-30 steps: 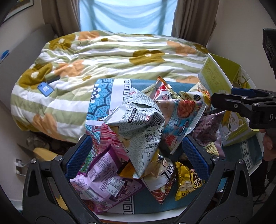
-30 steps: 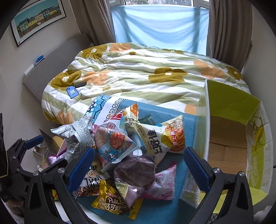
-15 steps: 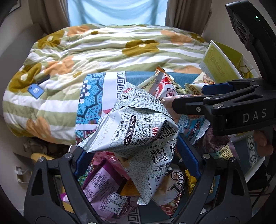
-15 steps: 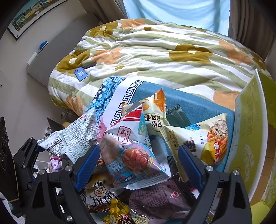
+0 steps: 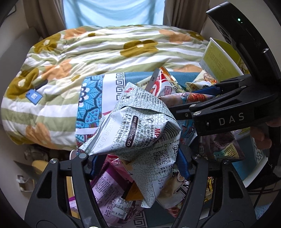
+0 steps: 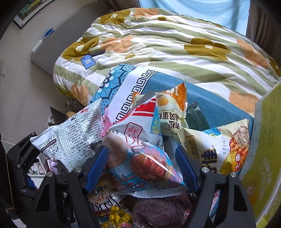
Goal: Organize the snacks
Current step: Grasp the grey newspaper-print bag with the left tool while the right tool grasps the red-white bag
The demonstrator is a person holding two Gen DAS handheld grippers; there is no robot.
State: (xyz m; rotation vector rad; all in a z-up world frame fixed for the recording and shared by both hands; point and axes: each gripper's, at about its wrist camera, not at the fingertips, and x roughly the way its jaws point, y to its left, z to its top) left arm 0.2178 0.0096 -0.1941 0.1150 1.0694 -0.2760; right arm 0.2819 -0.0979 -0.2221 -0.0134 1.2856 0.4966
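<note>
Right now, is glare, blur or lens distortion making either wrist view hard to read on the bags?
Left wrist: print on the grey-white bag is sharp; the window is washed out; the bed edge bows from fisheye. Right wrist: glare streaks the clear wrapper of the blue-pink bag; the yellow-green box is stretched at the rim; no motion blur.

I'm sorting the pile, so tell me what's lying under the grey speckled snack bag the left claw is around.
Under the grey speckled bag show a purple packet and an orange corner. Whatever lies directly beneath its middle is covered.
</note>
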